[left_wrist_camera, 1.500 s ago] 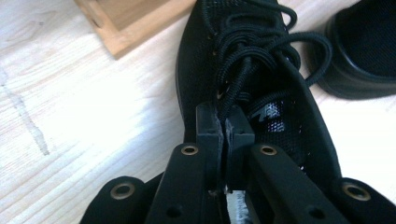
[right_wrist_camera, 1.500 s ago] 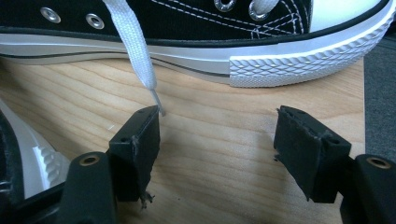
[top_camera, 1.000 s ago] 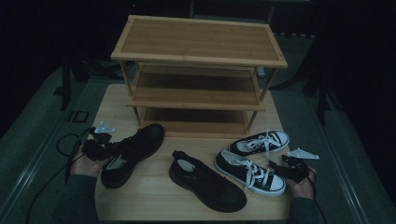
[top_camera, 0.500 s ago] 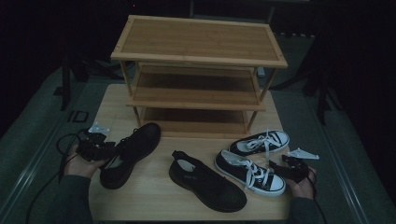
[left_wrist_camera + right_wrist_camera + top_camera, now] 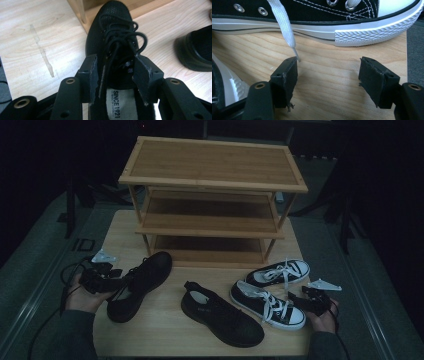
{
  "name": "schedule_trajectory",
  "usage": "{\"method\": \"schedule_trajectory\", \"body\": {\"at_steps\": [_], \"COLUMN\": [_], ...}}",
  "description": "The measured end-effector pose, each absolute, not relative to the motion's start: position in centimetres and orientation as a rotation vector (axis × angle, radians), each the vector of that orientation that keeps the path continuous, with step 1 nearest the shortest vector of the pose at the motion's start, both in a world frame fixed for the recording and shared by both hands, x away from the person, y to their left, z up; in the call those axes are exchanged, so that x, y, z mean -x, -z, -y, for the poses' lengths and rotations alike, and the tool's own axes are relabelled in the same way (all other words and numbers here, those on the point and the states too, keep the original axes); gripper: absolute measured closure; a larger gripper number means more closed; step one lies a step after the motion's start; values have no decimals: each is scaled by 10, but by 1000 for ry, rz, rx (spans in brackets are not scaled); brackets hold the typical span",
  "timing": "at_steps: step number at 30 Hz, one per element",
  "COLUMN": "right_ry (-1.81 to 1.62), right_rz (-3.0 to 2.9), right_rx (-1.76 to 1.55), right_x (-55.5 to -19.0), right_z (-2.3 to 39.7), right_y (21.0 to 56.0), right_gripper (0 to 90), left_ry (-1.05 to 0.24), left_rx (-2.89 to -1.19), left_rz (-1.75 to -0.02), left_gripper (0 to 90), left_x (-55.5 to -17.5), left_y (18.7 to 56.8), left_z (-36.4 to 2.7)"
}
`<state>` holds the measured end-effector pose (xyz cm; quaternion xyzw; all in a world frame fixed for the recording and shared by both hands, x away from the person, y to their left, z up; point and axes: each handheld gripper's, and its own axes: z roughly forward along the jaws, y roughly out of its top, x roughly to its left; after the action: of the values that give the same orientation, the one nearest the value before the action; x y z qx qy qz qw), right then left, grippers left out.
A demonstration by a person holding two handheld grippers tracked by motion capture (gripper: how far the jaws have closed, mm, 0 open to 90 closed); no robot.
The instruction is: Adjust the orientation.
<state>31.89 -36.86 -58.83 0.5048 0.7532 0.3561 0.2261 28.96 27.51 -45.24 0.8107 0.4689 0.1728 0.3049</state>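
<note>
A black lace-up shoe (image 5: pixel 141 284) lies on the left of the wooden table (image 5: pixel 165 335), toe toward the shoe rack (image 5: pixel 212 195). My left gripper (image 5: pixel 119 278) hovers at its heel end. In the left gripper view the jaws (image 5: pixel 116 67) have just been opening and stand apart over the shoe (image 5: pixel 113 37), with its laces and tongue between them and the pads off it. A second black shoe (image 5: pixel 222 314) lies mid-table. My right gripper (image 5: pixel 296 296) is open beside two black-and-white sneakers (image 5: pixel 267 303), with bare wood between its jaws (image 5: pixel 328 72) and a white lace tip (image 5: pixel 297 57) near one pad.
The three-tier bamboo rack stands at the back of the table with its shelves bare. The farther sneaker (image 5: pixel 280 271) sits close to the rack's right leg. Dark floor surrounds the table, and a cable (image 5: pixel 65 275) trails off the left edge.
The left gripper's jaws went from shut at the black shoe's heel to apart, and that hand lifted a little. The shoes and the right hand stayed put.
</note>
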Motion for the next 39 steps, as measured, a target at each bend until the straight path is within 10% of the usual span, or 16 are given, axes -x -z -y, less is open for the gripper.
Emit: {"method": "schedule_trajectory", "body": {"at_steps": [39], "right_ry": [-982], "right_rz": [-2077], "right_rx": [-1391], "right_x": [-319], "right_z": [369], "right_y": [588], "right_gripper": [311], "left_ry": [-415], "left_rx": [-2222], "left_rz": [-1025], "left_gripper": [563], "left_x": [-290], "left_y": [435], "left_z": [-209]}}
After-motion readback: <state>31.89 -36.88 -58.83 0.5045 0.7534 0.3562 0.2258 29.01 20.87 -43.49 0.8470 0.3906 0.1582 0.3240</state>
